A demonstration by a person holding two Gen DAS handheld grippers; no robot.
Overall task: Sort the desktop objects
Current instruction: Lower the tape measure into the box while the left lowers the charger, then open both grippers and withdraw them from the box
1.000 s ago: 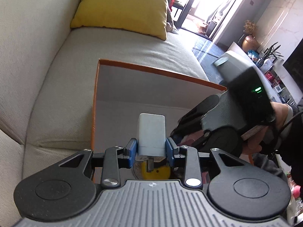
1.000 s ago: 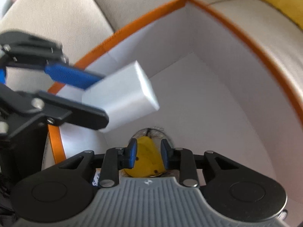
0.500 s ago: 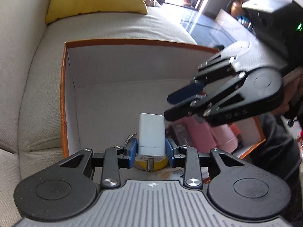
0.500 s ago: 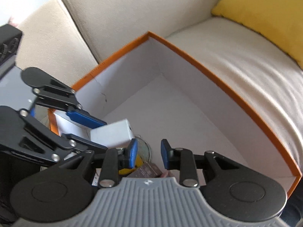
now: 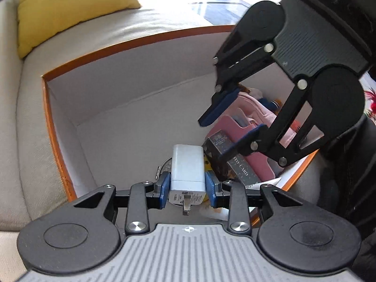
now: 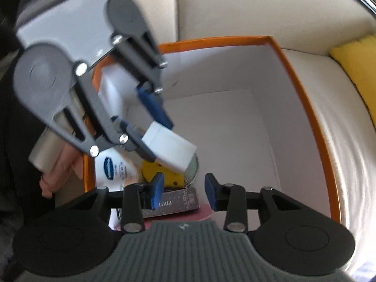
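Your left tongs point(image 5: 187, 186) pinch the white charger point(image 5: 187, 168) by its sides, plug end toward you, low inside the orange-rimmed box point(image 5: 50, 122). Your right tongs point(image 6: 184, 189) have just been spreading, nothing between them, above the dark card box point(image 6: 175, 203). Lower the charger onto bare floor beyond your left tongs, then release it.

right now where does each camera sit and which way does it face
Left wrist: on the left gripper, facing down into the orange box; its jaws clamp the white charger, and the right gripper hangs open ahead.
Right wrist: on the right gripper, jaws just opened and empty, facing down into the box; a hand shows.
Shared: box, charger, dark card box, sofa.
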